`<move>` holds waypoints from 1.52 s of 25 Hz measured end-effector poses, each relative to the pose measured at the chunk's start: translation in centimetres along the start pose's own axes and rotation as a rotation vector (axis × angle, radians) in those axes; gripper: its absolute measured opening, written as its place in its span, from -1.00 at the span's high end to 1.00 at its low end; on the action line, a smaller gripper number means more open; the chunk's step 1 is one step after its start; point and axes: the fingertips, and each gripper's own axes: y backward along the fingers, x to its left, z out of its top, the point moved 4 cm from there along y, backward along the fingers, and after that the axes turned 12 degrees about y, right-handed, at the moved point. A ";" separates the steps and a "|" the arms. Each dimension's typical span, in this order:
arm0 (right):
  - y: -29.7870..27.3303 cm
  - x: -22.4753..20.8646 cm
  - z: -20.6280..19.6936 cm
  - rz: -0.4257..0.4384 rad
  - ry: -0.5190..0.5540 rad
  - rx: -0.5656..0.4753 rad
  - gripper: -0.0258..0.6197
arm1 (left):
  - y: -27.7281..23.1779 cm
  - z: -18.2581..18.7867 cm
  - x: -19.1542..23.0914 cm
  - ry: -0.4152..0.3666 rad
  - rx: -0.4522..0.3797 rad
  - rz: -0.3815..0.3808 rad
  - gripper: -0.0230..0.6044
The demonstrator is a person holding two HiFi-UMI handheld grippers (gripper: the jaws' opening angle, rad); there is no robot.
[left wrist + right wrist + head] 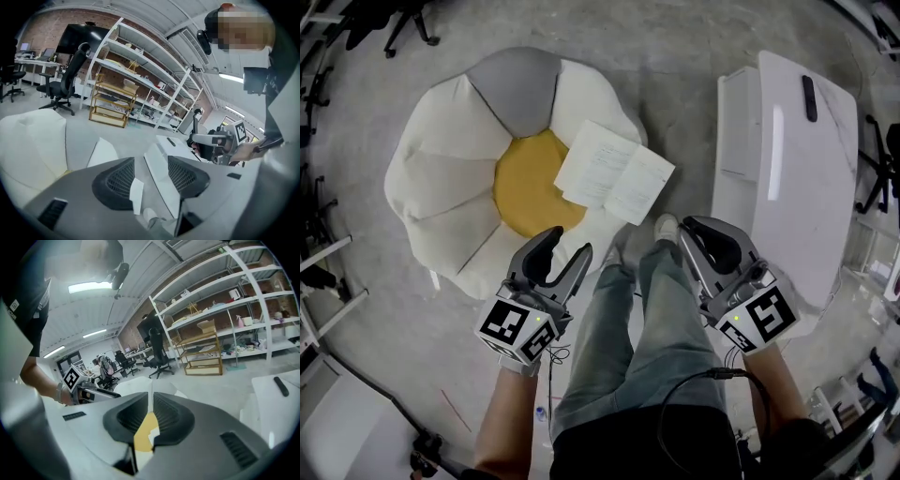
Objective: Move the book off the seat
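Book (614,171) lies open on seat (441,169), long axis diagonal.

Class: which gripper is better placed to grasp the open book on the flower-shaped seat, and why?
Left. The left gripper, jaws apart and empty, hovers at the edge of the seat near the open book. The right gripper, jaws together, hangs over the floor beside the white table.

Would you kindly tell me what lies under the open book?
The flower-shaped seat: the book overlaps its yellow centre and a white petal. Anything beneath the pages is covered.
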 end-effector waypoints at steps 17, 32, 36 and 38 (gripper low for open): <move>-5.9 -2.6 -13.2 0.038 -0.027 0.073 0.75 | -12.1 -9.5 13.8 -0.034 0.098 0.065 0.05; -10.2 -3.7 -18.8 0.106 0.014 0.099 0.65 | -20.4 -13.4 24.3 -0.071 0.180 0.174 -0.13; -10.6 -3.7 -19.9 0.122 -0.022 0.118 0.65 | -22.0 -13.8 27.0 -0.088 0.216 0.204 -0.17; -10.8 -3.7 -20.4 0.126 -0.047 0.125 0.65 | -22.8 -14.0 28.1 -0.109 0.239 0.213 -0.20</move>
